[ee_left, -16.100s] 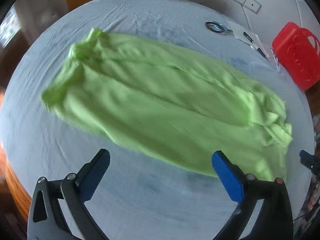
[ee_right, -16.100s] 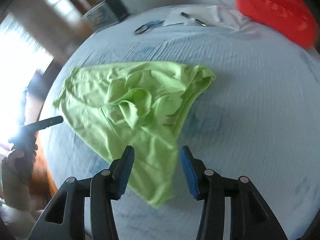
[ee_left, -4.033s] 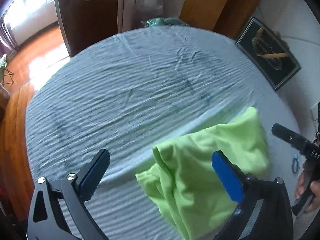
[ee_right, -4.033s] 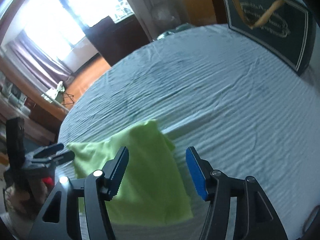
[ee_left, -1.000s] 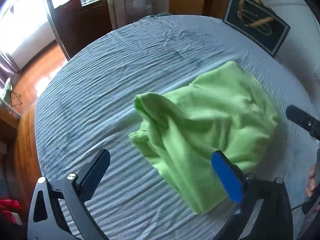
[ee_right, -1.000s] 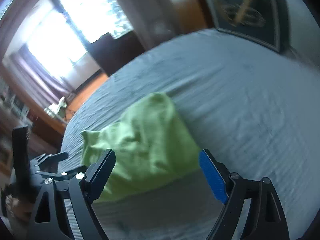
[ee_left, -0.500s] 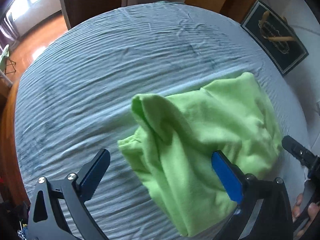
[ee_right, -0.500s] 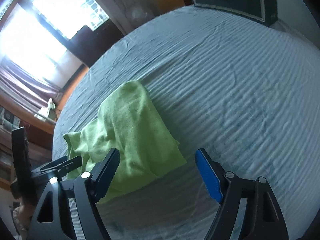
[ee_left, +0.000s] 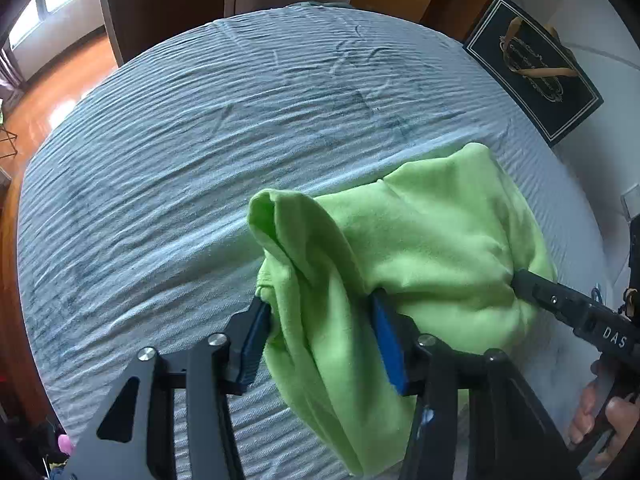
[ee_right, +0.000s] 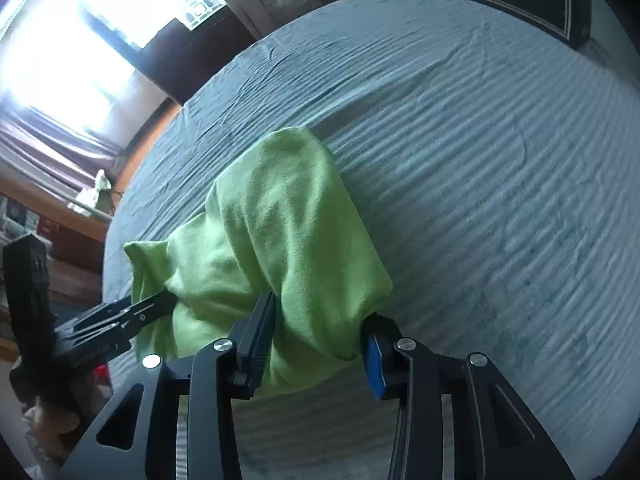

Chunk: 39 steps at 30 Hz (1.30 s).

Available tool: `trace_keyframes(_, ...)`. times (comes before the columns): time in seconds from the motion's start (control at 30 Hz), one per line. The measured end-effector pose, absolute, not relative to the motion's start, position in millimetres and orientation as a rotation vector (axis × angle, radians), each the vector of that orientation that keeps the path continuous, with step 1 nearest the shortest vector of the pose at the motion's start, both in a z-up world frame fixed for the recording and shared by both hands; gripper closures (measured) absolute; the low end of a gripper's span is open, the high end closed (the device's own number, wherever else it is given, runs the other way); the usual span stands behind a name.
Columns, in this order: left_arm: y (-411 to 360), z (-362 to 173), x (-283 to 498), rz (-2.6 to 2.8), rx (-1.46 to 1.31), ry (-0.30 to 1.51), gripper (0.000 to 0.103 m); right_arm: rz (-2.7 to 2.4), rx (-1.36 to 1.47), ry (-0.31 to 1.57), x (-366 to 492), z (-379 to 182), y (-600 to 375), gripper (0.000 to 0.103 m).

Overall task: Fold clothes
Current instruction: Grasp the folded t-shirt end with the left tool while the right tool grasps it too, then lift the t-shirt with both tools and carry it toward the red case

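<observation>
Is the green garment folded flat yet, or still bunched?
Bunched: the green garment sits as a rumpled, thick bundle on the bed, both grippers' fingers closed around it.

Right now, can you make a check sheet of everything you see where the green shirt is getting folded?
Surface: blue-grey sheet, wrinkled.
Job's things: green shirt, bunched in a loose bundle, not flat.
Clutter: dark framed picture at the far edge.
Grippers: left gripper closed on the shirt's near fold; right gripper closed on its other end; a hand holds the right one.
Cables: nothing seen.
Surroundings: bright window, wooden floor, dark cabinet.
</observation>
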<state>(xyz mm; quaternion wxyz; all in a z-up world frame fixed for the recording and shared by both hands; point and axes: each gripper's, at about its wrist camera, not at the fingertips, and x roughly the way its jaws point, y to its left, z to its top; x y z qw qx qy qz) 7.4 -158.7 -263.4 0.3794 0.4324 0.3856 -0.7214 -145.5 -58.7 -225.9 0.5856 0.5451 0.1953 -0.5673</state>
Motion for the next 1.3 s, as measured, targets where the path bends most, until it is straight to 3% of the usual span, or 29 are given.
trace_keyframes(0.23, -156.2, -263.1, 4.7, -1.858, 1.129, 0.98, 0.065, -1.377, 1.285, 0.362, -155.8, -220.9, -56.0, 0.064)
trace_keyframes(0.7, -153.1, -264.7, -3.7, -1.895, 1.194, 0.92, 0.064, -1.444, 1.318, 0.431, -147.0, -223.5, -62.5, 0.067)
trace_keyframes(0.77, -152.1, -263.5, -1.5, -1.905, 1.184, 0.939, 0.082, -1.475, 1.305, 0.436, -142.3, -220.2, -59.1, 0.077)
trace_keyframes(0.8, -150.7, -262.3, -1.6, -1.917, 1.187, 0.927, 0.083, -1.492, 1.291, 0.436, -138.5, -217.7, -56.2, 0.08)
trace_keyframes(1.07, -164.4, -265.1, -4.7, -2.002, 1.243, 0.936, 0.085, -1.589, 1.285, 0.404, -128.5, -210.5, -44.1, 0.082)
trace_keyframes(1.3, -134.3, -218.7, 3.9, -2.151, 1.283, 0.791, 0.086, -1.688, 1.217, 0.337, -101.3, -167.5, 9.6, 0.082)
